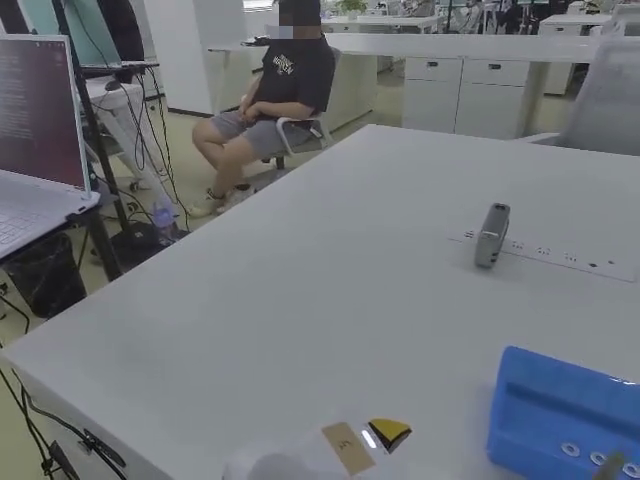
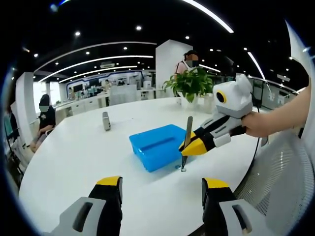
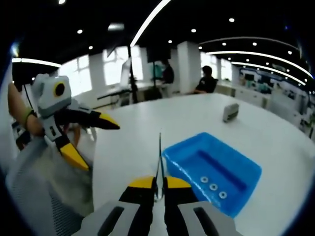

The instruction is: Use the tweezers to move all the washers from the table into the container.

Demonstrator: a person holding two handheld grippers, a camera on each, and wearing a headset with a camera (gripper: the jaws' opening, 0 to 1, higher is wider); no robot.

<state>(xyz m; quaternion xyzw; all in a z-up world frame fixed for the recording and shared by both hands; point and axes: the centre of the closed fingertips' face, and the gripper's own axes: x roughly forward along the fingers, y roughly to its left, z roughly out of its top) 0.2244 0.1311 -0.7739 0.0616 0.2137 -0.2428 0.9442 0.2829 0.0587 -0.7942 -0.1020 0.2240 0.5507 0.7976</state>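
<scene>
Three small silver ring washers [image 3: 213, 187] lie in a slanting row on the floor of the blue rectangular plastic container [image 3: 236, 160], at the lower right of the right gripper view. The right tongs [image 3: 160, 186] are pressed together on the slim grey metal tweezers [image 3: 160, 155]. Their long axis runs straight up the frame, tapering to a fine point. In the left gripper view the tweezers stand nearly upright at centre right, points down at the white worktop [image 2: 74, 157], just beside the container's near edge. The left tongs [image 2: 162, 191] are spread wide.
</scene>
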